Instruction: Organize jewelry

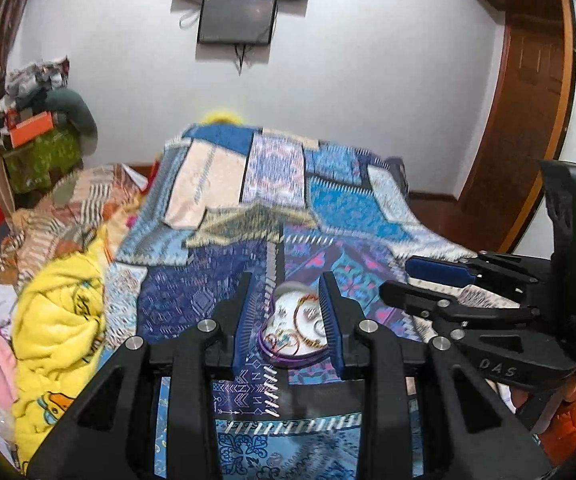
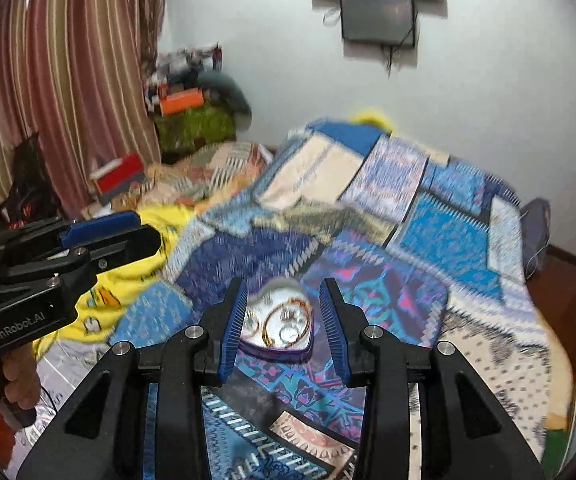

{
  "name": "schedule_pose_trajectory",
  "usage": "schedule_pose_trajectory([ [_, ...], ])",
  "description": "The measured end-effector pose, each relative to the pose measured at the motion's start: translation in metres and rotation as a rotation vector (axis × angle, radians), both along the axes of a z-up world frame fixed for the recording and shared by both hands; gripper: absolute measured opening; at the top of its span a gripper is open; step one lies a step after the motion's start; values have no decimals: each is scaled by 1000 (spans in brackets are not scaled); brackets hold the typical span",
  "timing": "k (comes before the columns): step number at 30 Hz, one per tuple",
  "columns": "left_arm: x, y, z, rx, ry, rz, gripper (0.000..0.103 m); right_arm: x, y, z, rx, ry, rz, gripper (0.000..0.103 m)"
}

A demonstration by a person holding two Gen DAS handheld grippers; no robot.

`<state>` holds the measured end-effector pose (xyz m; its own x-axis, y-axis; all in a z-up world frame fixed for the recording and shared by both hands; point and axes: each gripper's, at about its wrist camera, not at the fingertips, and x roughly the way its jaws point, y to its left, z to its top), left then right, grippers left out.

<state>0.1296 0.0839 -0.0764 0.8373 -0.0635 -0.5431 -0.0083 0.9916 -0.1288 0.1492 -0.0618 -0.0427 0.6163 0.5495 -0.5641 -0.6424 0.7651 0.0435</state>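
Both wrist cameras are looking down along their fingers, from close above, at the heart-shaped tray point(image 1: 293, 326) point(image 2: 278, 326) lying on the patchwork bedspread point(image 1: 347, 200) point(image 2: 439, 224), sharing the wall beyond it.

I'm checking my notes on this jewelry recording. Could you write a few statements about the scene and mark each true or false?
1. The heart-shaped purple-rimmed jewelry tray lies on the blue patchwork bedspread. True.
2. The left gripper clamps a bangle. False: its jaws are open and empty.
3. Gold-coloured bangles lie in the tray. True.
4. The right gripper holds the tray. False: it is open above it.
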Motion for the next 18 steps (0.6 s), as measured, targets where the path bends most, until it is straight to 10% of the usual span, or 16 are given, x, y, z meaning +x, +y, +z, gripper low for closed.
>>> schedule_pose_trajectory([
  [11, -96, -28, 91, 56, -308, 48, 35, -90, -42, 92, 195, -292, -83, 41],
  [18, -148, -36, 113, 81, -437, 98, 58, -124, -46, 98, 228, -394, -160, 80],
])
